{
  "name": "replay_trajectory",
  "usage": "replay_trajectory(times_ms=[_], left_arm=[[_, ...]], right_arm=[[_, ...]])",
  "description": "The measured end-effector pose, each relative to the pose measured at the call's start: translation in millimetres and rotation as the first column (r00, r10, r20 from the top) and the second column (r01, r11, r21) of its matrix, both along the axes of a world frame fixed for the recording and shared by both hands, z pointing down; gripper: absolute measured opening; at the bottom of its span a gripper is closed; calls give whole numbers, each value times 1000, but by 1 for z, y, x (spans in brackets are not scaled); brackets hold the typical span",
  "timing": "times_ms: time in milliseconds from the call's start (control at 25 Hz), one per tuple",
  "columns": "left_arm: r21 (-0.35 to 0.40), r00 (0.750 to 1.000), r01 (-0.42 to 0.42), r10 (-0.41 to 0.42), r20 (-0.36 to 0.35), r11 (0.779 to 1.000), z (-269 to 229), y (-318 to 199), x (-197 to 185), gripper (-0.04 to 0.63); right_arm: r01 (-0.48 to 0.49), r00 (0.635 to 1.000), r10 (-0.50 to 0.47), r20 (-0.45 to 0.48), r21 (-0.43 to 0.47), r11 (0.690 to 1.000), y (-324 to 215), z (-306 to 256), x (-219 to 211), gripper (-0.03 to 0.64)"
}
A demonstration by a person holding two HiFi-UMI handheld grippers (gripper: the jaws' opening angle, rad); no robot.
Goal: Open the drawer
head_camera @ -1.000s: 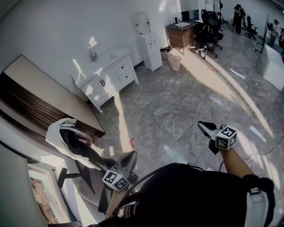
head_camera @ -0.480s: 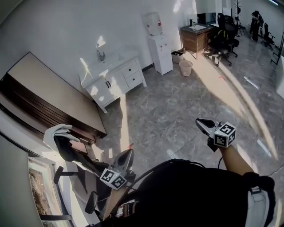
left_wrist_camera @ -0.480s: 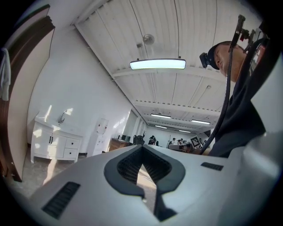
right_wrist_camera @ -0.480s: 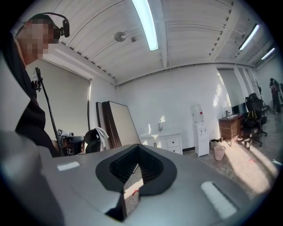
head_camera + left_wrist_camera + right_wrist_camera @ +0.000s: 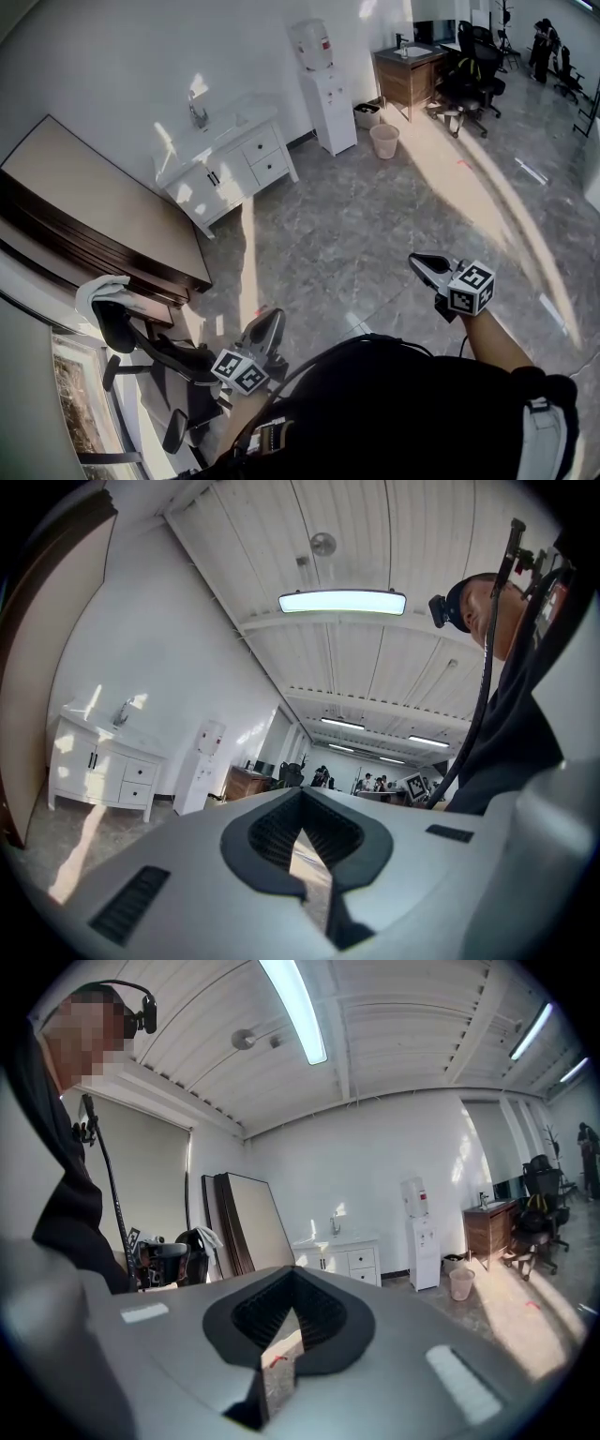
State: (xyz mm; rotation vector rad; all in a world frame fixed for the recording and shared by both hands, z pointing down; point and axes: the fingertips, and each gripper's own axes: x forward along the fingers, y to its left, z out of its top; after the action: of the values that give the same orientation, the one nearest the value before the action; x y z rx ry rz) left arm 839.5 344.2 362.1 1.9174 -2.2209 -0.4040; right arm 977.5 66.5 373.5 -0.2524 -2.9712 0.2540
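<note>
We take the white sink cabinet [image 5: 225, 171] against the wall as our mark; left of it lean dark-edged boards [image 5: 98, 202], and nearer us than those stands a black chair [image 5: 150, 352] with a white cloth [image 5: 98, 289] on its back; our left gripper [image 5: 268, 328] hangs well short of the cabinet, clenched on nothing; the drawers [image 5: 261, 146] sit in the cabinet's right half, seemingly closed, though small from here; right of the cabinet stands a water dispenser [image 5: 326, 94]; further right, well apart from it, our right gripper [image 5: 424, 264] is likewise clenched and empty.

Open-plan office: swivel chairs [image 5: 473, 66], wooden desk [image 5: 405, 67], water dispenser [image 5: 323, 89], grey tile floor [image 5: 375, 234], ceiling strip lights [image 5: 342, 602].
</note>
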Motion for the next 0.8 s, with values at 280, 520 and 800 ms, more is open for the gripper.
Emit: replay_trajectory(times_ms=[280, 520, 800], left_arm=[[1, 999, -35, 35, -18, 999, 9, -38, -29, 0], [31, 996, -86, 86, -13, 996, 11, -57, -94, 0], [49, 992, -122, 121, 21, 991, -8, -45, -199, 0]], right_arm=[[-31, 999, 31, -19, -12, 999, -27, 13, -18, 0], [-78, 997, 79, -20, 21, 997, -38, 11, -70, 0], [-121, 993, 121, 7, 27, 992, -26, -9, -167, 0]])
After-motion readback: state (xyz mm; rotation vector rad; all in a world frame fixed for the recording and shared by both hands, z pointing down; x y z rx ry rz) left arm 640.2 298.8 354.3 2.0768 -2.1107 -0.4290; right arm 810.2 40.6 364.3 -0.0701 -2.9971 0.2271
